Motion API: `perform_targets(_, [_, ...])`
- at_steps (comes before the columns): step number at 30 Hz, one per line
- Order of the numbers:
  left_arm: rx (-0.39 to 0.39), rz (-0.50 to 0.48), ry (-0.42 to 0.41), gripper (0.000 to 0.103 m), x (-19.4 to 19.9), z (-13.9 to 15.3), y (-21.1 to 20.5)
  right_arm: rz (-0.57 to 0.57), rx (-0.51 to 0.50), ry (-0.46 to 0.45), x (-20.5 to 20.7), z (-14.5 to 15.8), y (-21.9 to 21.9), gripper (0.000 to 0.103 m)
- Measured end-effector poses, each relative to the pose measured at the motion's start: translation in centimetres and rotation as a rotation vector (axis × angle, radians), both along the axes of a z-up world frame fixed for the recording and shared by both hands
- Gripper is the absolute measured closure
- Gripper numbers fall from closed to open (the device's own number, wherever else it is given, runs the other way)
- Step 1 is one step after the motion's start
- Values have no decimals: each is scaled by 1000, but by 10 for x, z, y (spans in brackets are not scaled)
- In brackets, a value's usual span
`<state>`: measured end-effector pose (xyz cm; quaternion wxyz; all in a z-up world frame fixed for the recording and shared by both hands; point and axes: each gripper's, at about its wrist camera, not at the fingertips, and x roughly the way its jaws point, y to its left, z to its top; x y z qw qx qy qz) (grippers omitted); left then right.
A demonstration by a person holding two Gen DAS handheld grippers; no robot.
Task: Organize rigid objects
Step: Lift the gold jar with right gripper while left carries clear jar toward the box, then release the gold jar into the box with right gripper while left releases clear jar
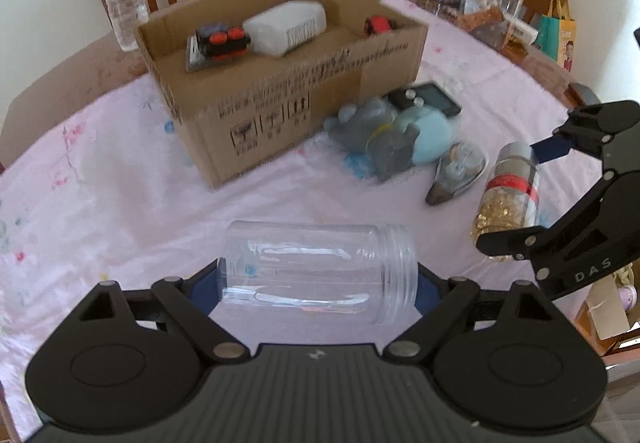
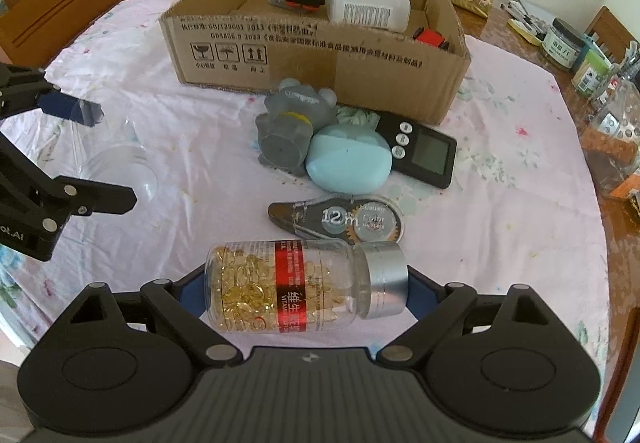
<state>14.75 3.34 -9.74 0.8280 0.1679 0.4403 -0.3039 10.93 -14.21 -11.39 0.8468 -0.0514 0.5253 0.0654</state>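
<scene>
On the pink cloth (image 1: 120, 179), before the box (image 1: 304, 99): left gripper (image 1: 318, 285) wide, pads at both ends of an empty clear jar (image 1: 320, 267) lying sideways — pressing cannot be told. Right gripper (image 2: 296, 289) wide too, straddling the capsule bottle (image 2: 288, 283) end to end, contact likewise unclear. Tape dispenser (image 2: 340, 221) just beyond the bottle.

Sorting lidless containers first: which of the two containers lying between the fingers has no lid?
The empty clear jar at the left gripper; the capsule bottle keeps its silver cap.
</scene>
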Motion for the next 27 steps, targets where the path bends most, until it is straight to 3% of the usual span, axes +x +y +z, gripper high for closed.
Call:
perform_targets(9, [-70,0,-154,13,27,69,-13,35,27,-71,21,44,-13,7])
perform_targets(12, [-86,13,-189,13,45,79,-21,47,35,-98,31,56,-17,7])
perform_targets(23, [-35,82,-220,12,105,62,-45,84,14,-186,72,84,-32,7])
perform_targets(27, [-18,146,-216,6,115,48,-42,103,8,-206,88,90,-33,7])
